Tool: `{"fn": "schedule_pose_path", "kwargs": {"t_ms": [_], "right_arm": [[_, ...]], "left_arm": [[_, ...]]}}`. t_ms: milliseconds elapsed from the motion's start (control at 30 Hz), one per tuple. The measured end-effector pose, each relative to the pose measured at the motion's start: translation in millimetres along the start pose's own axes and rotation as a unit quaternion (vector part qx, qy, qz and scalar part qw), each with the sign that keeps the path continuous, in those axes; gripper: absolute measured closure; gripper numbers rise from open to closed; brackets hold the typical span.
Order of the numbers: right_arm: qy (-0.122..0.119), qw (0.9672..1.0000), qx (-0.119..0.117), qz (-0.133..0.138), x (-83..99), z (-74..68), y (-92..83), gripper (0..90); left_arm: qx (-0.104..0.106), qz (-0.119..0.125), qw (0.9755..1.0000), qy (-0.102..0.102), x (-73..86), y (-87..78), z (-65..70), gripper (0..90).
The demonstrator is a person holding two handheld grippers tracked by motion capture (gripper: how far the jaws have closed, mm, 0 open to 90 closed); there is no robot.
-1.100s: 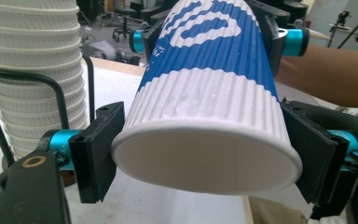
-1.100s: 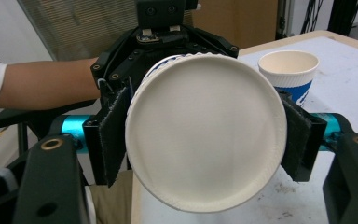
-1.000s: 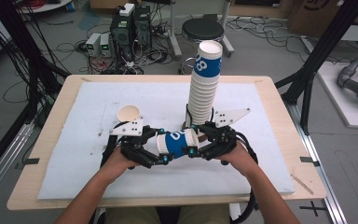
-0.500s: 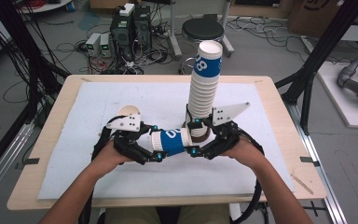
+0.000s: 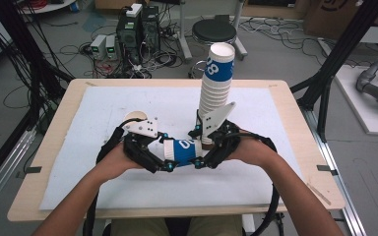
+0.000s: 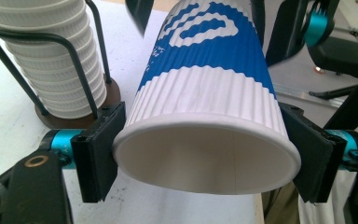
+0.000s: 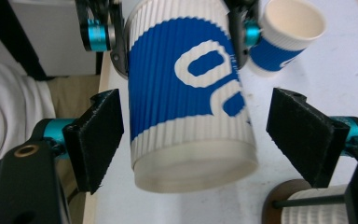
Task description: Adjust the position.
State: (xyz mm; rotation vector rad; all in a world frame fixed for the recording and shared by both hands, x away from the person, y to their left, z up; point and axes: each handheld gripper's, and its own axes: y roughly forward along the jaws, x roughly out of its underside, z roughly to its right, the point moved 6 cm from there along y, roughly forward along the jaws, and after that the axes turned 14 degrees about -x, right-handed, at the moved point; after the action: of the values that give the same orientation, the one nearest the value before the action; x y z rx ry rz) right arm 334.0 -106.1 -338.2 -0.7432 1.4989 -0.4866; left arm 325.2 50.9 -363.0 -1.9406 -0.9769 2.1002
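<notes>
While left gripper (image 5: 170, 156) pinches cup (image 5: 182, 150), right gripper (image 5: 202, 155) spread; white sheet (image 5: 275, 123) over wooden table (image 5: 305, 142).

Bright, even light; soft focus

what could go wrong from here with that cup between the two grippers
1. The left gripper alone pinches the blue and white cup near its rim; the paper wall might buckle or slip.
2. The right gripper has just opened, its pads clear of the cup's base, so nothing backs up that grip.
3. The stack of cups stands close behind; a swing might topple it.
</notes>
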Motion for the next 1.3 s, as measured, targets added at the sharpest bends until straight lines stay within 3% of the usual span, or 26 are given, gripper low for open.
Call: {"fn": "schedule_pose_path", "kwargs": {"t_ms": [167, 300, 467, 533, 667, 800, 1033, 1200, 1300], "right_arm": [[0.000, 0.9996, -0.017, -0.023, 0.7, -1.4, 11.6, 19.4], [0.002, 0.9993, -0.025, -0.027, 0.7, -2.3, 12.3, 27.0], [0.017, 0.9988, -0.039, -0.024, 1.4, -2.9, 11.7, 28.3], [0.019, 0.9987, -0.040, -0.024, 1.9, -3.5, 11.5, 28.3], [0.021, 0.9992, -0.031, -0.013, 3.2, -3.3, 9.5, 27.9], [0.033, 0.9989, -0.027, 0.017, 8.6, -2.1, 6.2, 27.9], [0.043, 0.9962, -0.016, 0.074, 18.5, -2.6, 2.9, 27.9], [0.051, 0.9927, -0.013, 0.109, 25.8, -3.1, 1.7, 27.9], [0.057, 0.9887, -0.014, 0.138, 28.6, -3.9, 2.8, 27.9]], "left_arm": [[0.005, -0.001, 1.0000, 0.002, -2.0, 1.6, 2.5, 21.7], [0.006, -0.001, 1.0000, 0.006, -2.2, 1.8, 3.0, 21.5], [0.017, -0.001, 0.9998, 0.005, -0.8, 3.2, 4.8, 20.8], [0.016, 0.006, 0.9998, 0.002, -0.2, 3.9, 4.8, 19.8], [0.007, 0.043, 0.9990, -0.012, -1.1, 3.4, 2.5, 17.1], [0.001, 0.089, 0.9954, -0.034, -0.5, -0.2, -0.6, 16.4], [0.001, 0.157, 0.9851, -0.070, 4.0, -6.1, -5.3, 15.4], [0.000, 0.182, 0.9796, -0.085, 6.6, -8.0, -7.6, 15.0], [0.000, 0.192, 0.9768, -0.095, 7.2, -6.5, -7.1, 11.6]]}}
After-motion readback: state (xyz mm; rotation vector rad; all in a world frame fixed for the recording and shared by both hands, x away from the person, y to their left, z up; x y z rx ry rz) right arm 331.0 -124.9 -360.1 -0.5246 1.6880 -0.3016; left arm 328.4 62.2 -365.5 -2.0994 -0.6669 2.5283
